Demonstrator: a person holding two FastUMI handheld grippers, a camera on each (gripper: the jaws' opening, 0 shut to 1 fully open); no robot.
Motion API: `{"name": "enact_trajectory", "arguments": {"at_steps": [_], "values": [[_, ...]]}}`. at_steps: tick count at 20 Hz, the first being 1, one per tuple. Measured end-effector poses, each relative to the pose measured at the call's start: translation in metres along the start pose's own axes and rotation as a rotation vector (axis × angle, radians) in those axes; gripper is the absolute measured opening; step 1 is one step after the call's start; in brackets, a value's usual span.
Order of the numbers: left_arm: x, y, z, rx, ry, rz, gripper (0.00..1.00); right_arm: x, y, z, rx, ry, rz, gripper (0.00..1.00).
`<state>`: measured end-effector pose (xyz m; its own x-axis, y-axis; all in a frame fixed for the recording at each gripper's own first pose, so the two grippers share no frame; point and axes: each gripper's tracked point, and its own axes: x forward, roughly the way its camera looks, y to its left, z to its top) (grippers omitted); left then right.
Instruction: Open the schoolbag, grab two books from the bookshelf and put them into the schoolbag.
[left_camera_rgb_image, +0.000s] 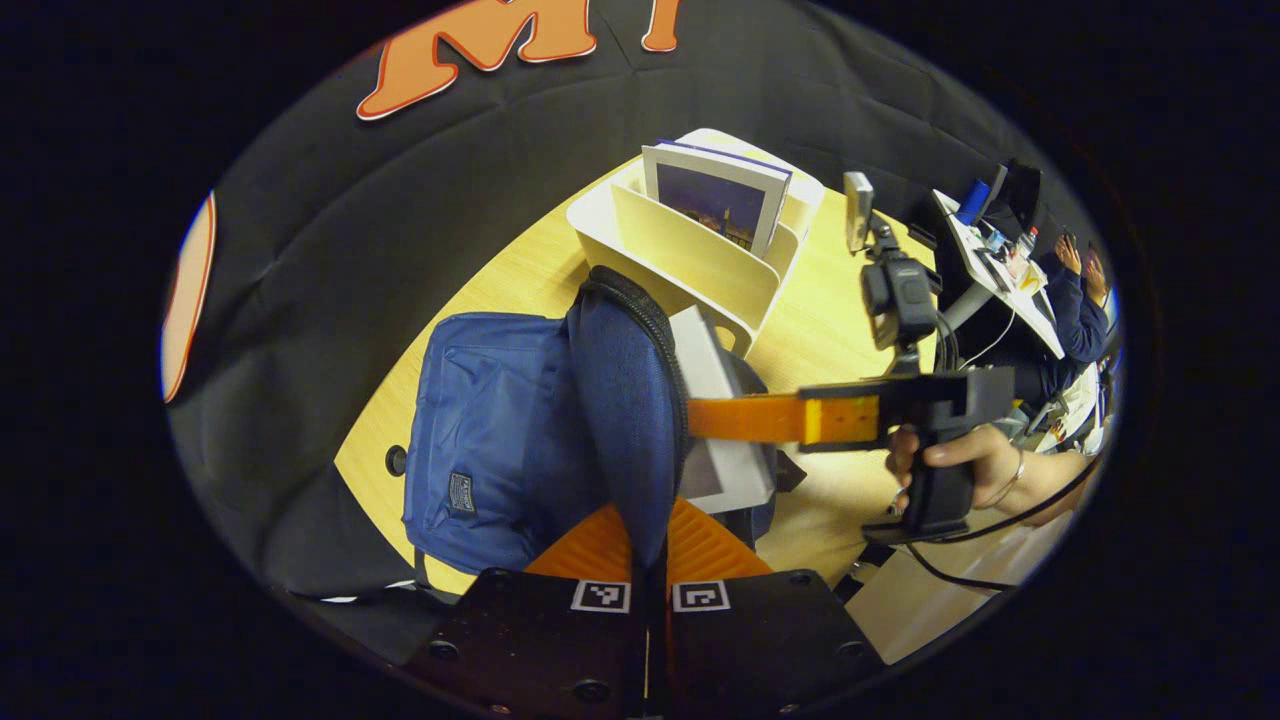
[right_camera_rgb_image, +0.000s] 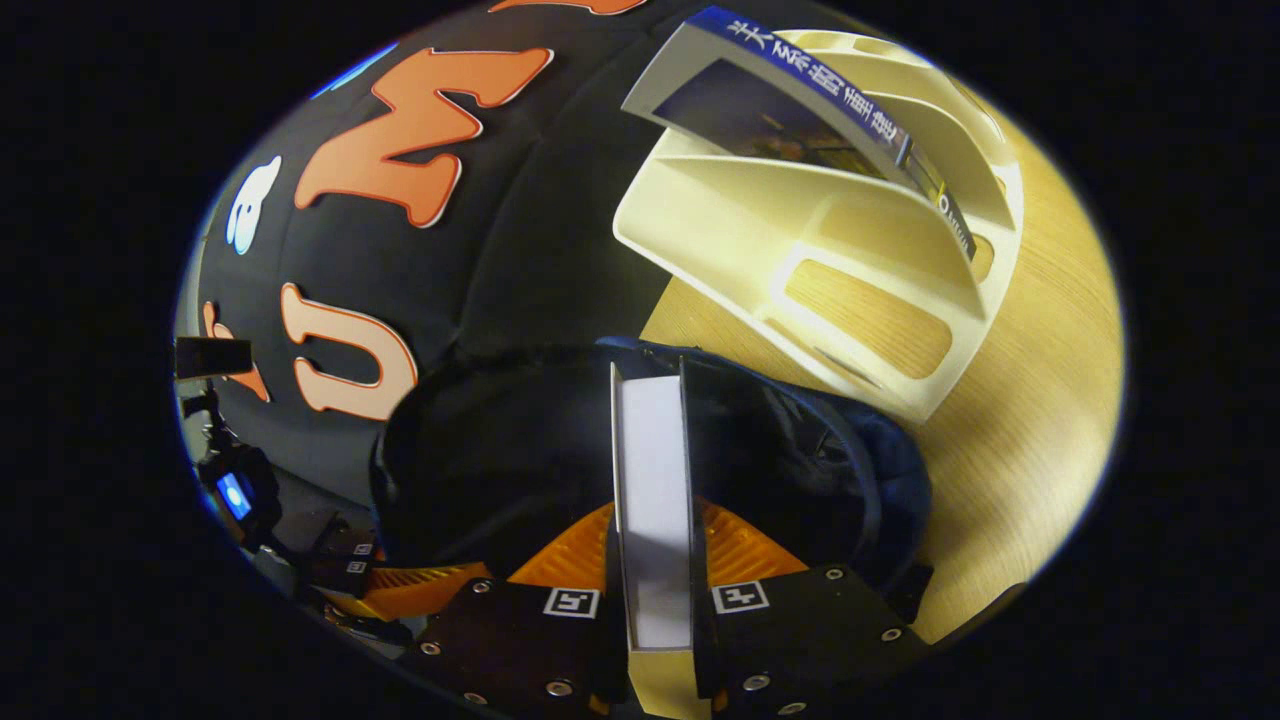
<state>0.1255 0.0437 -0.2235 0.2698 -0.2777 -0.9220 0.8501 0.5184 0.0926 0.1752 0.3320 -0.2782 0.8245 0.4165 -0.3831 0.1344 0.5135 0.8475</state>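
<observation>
The blue schoolbag (left_camera_rgb_image: 490, 420) lies on the wooden table (left_camera_rgb_image: 830, 330). My left gripper (left_camera_rgb_image: 648, 520) is shut on its raised zipper flap (left_camera_rgb_image: 625, 400), holding the mouth apart. From the right, a hand (left_camera_rgb_image: 960, 460) brings my right gripper (left_camera_rgb_image: 740, 418), shut on a grey-white book (left_camera_rgb_image: 715, 400) that sits partly inside the bag. In the right gripper view the book's (right_camera_rgb_image: 655, 480) page edge runs between my right gripper's (right_camera_rgb_image: 655, 520) fingers into the dark bag opening (right_camera_rgb_image: 500, 450). The cream bookshelf (left_camera_rgb_image: 680, 255) behind holds another book (left_camera_rgb_image: 715, 200) with a blue spine (right_camera_rgb_image: 800, 100).
A small camera on a stand (left_camera_rgb_image: 900, 290) rises at the table's far right. Beyond it a person (left_camera_rgb_image: 1075, 290) sits at a white desk. The left gripper (right_camera_rgb_image: 400, 580) appears low on the left of the right gripper view. Bare table (right_camera_rgb_image: 1040, 400) lies right of the bag.
</observation>
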Motion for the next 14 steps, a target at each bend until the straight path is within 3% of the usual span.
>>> {"name": "enact_trajectory", "arguments": {"at_steps": [2,3,4,7,9,12,13,14], "values": [[0.001,0.000,0.005,0.011,-0.003,0.002,0.01,0.012,0.005,-0.010,0.008,0.022,-0.003,0.26],[-0.001,0.001,0.006,0.019,-0.006,0.011,0.08,0.016,0.007,-0.013,0.002,0.029,-0.003,0.27],[-0.001,0.001,0.008,0.015,-0.006,0.011,0.01,0.019,0.012,-0.014,-0.009,0.028,-0.005,0.26],[0.003,0.007,0.009,-0.012,-0.012,0.013,0.01,0.018,0.012,-0.017,-0.043,0.047,-0.031,0.29],[0.006,0.005,0.006,-0.023,-0.007,0.001,0.01,0.016,0.007,-0.013,-0.051,0.046,-0.055,0.36],[0.009,0.008,0.003,-0.025,-0.001,-0.001,0.01,0.006,-0.004,-0.018,-0.066,0.061,-0.095,0.75],[0.009,0.009,0.003,-0.018,0.002,-0.002,0.01,0.000,-0.006,-0.019,-0.066,0.071,-0.104,0.97],[0.010,0.009,0.003,-0.012,0.002,-0.003,0.01,-0.007,-0.009,-0.017,-0.067,0.074,-0.115,0.97]]}}
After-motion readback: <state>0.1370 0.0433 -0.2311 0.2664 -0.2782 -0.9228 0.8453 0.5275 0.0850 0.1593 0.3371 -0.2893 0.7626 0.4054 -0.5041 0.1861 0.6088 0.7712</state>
